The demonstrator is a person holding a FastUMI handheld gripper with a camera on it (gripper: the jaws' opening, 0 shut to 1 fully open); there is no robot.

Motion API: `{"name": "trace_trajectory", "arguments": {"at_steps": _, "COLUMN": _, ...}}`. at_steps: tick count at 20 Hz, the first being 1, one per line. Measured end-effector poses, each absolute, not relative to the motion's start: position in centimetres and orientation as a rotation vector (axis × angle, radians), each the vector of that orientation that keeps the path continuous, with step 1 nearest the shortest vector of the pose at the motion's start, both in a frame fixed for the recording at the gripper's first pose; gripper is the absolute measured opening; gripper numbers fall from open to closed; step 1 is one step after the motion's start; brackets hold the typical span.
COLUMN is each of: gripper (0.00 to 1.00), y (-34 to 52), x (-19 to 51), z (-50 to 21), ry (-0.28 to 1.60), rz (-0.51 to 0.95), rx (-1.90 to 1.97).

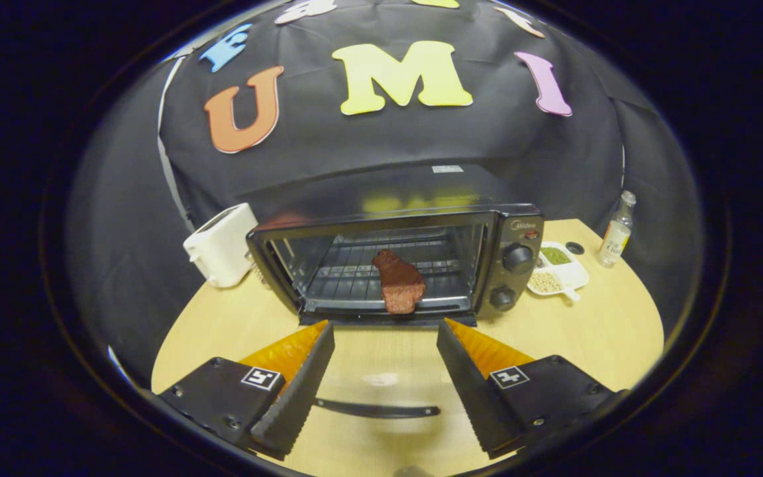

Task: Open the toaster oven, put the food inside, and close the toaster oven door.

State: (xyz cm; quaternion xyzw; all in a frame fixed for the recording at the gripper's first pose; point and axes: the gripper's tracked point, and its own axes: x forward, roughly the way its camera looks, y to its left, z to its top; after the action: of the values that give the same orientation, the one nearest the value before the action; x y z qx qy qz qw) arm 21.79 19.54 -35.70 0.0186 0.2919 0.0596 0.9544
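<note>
The reddish-brown slab of meat (400,283) lies on the wire rack inside the black toaster oven (395,265), apparently near its front. The gripper (385,338), fingers apart and empty, hovers before the oven's lowered glass door (381,397), ready to close it.

gripper view: fisheye riding on the gripper (385,328), looking forward along its two spread fingers and slightly down | faces: open front of the toaster oven (395,262) on the wooden table (620,331), booth wall behind | nearness: oven just beyond the fingertips, lowered door handle (376,409) between the fingers
</note>
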Motion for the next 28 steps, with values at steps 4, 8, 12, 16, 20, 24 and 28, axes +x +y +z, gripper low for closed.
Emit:
{"name": "trace_trajectory", "arguments": {"at_steps": 4, "gripper": 1.0, "y": 18.0, "x": 17.1, "z": -36.8, "ry": 0.633, "rz": 0.132, "rx": -0.01}}
{"name": "trace_trajectory", "arguments": {"at_steps": 8, "gripper": 0.99, "y": 17.2, "x": 12.8, "z": -39.3, "ry": 0.687, "rz": 0.143, "rx": -0.051}}
{"name": "trace_trajectory", "arguments": {"at_steps": 12, "gripper": 1.0, "y": 17.1, "x": 10.4, "z": -42.9, "ry": 0.749, "rz": 0.144, "rx": -0.052}}
{"name": "trace_trajectory", "arguments": {"at_steps": 16, "gripper": 0.99, "y": 18.2, "x": 10.4, "z": -46.3, "ry": 0.809, "rz": 0.149, "rx": -0.036}}
{"name": "trace_trajectory", "arguments": {"at_steps": 20, "gripper": 1.0, "y": 19.7, "x": 12.0, "z": -48.1, "ry": 0.837, "rz": 0.166, "rx": -0.041}}
{"name": "trace_trajectory", "arguments": {"at_steps": 24, "gripper": 1.0, "y": 20.2, "x": 13.4, "z": -49.5, "ry": 0.853, "rz": 0.159, "rx": -0.056}}
{"name": "trace_trajectory", "arguments": {"at_steps": 28, "gripper": 1.0, "y": 20.5, "x": 14.5, "z": -50.0, "ry": 0.863, "rz": 0.158, "rx": -0.062}}
